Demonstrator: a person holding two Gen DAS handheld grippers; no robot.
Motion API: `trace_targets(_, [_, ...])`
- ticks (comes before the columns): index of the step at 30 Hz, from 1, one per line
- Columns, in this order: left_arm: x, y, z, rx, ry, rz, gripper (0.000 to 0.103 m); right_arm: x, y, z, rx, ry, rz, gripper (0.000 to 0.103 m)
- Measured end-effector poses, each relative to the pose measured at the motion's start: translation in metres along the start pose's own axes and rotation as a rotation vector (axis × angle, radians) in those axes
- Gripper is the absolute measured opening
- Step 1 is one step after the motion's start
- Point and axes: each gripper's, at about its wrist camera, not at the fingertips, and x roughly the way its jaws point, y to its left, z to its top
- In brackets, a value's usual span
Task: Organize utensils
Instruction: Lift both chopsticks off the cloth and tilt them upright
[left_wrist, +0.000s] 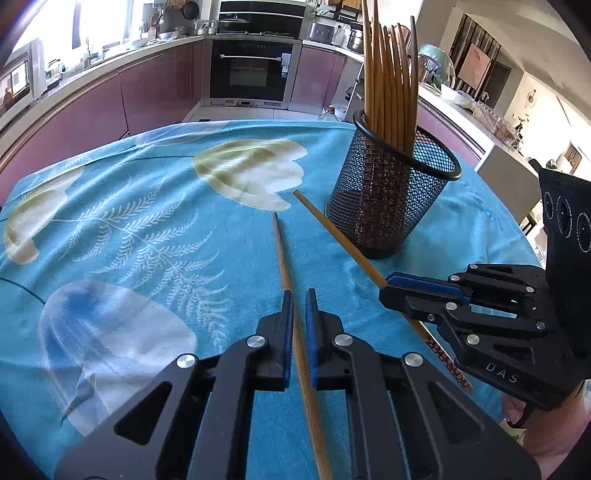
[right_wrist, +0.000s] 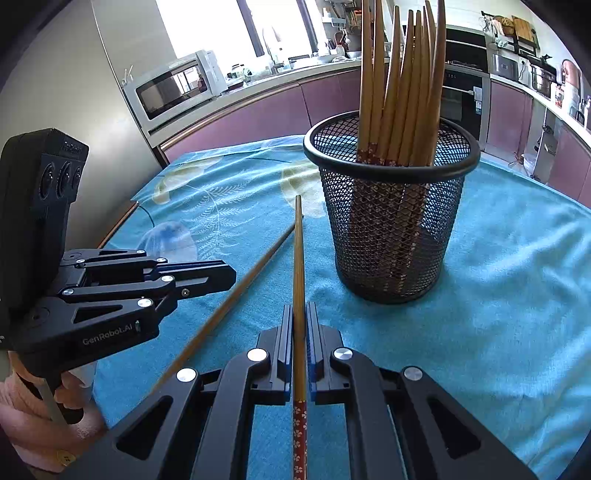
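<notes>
A black mesh cup (left_wrist: 391, 199) (right_wrist: 391, 221) stands on the blue cloth and holds several brown chopsticks (left_wrist: 391, 81) (right_wrist: 402, 85). My left gripper (left_wrist: 299, 306) is shut on one chopstick (left_wrist: 284, 258), tip pointing away. It also shows in the right wrist view (right_wrist: 231, 275) with its chopstick (right_wrist: 236, 291). My right gripper (right_wrist: 300, 317) is shut on another chopstick (right_wrist: 298, 258) with a red patterned end. It shows at the right in the left wrist view (left_wrist: 386, 290), holding its chopstick (left_wrist: 340, 236) beside the cup.
The table (left_wrist: 147, 221) wears a blue cloth with leaf and flower prints. Purple kitchen cabinets (left_wrist: 92, 110), an oven (left_wrist: 255, 70) and a microwave (right_wrist: 173, 88) stand beyond the table edge.
</notes>
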Motion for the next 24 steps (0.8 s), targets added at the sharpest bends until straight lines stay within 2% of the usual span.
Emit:
trace_targets(8, [-0.001,-0.002,0.000,0.013,-0.007,0.008,0.007,-0.007,-0.002,-0.002,0.004,-0.011,0.004,0.006])
trace_targets(12, [0.006,-0.003,-0.002,0.029,0.012,0.016,0.014,-0.005,-0.001,-0.002,0.002,-0.003,0.004,0.006])
trace_targets(24, [0.027,-0.008,-0.001,0.054,0.047,0.042,0.015,0.005,0.000,-0.002,0.006,0.019,-0.002,0.006])
